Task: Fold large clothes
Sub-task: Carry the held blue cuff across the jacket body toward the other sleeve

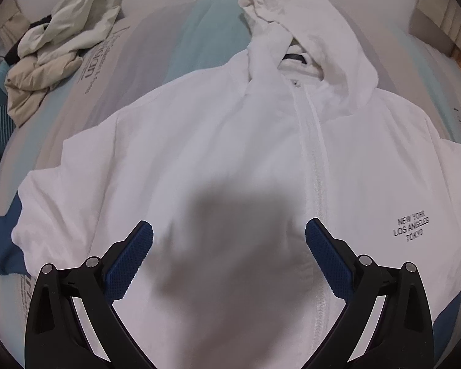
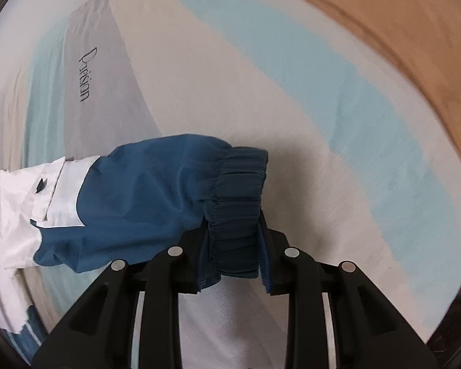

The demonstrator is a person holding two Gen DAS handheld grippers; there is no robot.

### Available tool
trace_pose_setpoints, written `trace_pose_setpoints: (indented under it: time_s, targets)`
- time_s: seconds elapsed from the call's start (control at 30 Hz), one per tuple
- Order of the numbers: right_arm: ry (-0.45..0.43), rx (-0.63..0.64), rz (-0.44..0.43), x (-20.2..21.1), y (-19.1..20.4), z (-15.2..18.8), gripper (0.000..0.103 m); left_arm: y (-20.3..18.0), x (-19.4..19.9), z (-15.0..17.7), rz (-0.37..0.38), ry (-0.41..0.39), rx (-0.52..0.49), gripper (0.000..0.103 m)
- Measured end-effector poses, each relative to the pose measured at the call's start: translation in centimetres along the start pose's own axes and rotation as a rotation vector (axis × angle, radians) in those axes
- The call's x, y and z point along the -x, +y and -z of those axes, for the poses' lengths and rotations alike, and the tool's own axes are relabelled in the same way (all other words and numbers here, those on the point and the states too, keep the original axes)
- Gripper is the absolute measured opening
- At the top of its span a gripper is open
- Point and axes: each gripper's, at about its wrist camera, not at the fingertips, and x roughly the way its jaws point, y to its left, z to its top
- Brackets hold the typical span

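The white hooded jacket (image 1: pixel 230 153) lies face up and spread flat on the bed, its thin, slightly crinkled fabric zipped up the middle, hood (image 1: pixel 310 27) rumpled at the top, small black city names printed near the hem. Its sleeve ends in smooth blue cloth with a gathered elastic cuff (image 2: pixel 239 203). The bedsheet (image 2: pixel 261 77) is striped in pale blue, grey and cream; a crumpled beige garment (image 1: pixel 55 49) sits at its far corner. My left gripper (image 1: pixel 229 243) hovers over the jacket's front, fingers spread wide. My right gripper (image 2: pixel 235 240) pinches the ribbed cuff.
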Motion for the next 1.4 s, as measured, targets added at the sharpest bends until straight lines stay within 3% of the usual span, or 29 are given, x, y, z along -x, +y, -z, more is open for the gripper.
trace_pose_setpoints:
  time_s: [0.27, 0.87, 1.17, 1.4]
  targets:
    - [-0.041, 0.065, 0.074, 1.9, 2.0, 0.2, 0.025, 1.0, 0.0, 0.7, -0.01, 0.006, 0.014, 0.097]
    - [-0.148, 0.21, 0.079, 8.8, 10.0, -1.4, 0.025, 3.8, 0.3, 1.3, -0.009, 0.008, 0.009, 0.097]
    - [-0.181, 0.293, 0.027, 11.8, 17.3, -0.3, 0.024, 6.3, 0.9, 1.8, -0.002, -0.011, -0.009, 0.097]
    - [-0.195, 0.362, 0.004, 13.0, 23.6, 2.1, 0.024, 10.4, 1.0, 2.7, 0.004, -0.006, 0.039, 0.097]
